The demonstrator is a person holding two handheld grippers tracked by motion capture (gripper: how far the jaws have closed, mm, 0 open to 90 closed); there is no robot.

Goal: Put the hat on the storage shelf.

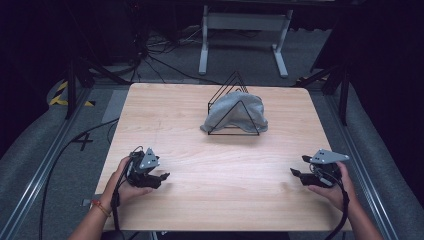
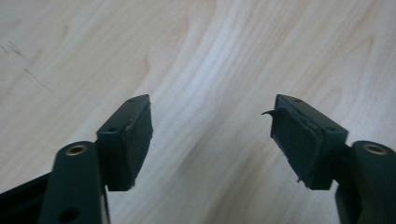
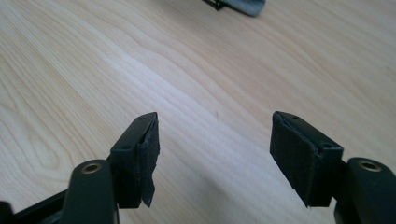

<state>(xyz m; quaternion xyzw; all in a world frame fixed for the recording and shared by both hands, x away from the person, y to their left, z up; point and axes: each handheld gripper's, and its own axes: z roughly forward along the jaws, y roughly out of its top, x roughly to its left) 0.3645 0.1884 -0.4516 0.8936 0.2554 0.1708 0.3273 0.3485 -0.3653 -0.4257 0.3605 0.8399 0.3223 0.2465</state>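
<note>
At the frame's bottom corners, the left gripper (image 1: 159, 176) and right gripper (image 1: 298, 172) rest low over the pale wooden surface (image 1: 220, 170), fingers (image 2: 128, 140) spread wide, empty. The grey cloth (image 1: 235, 112) drapes the black wire rack (image 1: 234, 107) at upper centre, seemingly untouched; nothing looks started.

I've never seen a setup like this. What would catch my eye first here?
Probably the grey cloth bunched in a black wire rack at the far middle of the wooden table. Nearer, a person's hands hold the left gripper and the right gripper at the table's two sides, both with jaws apart and holding nothing.
</note>
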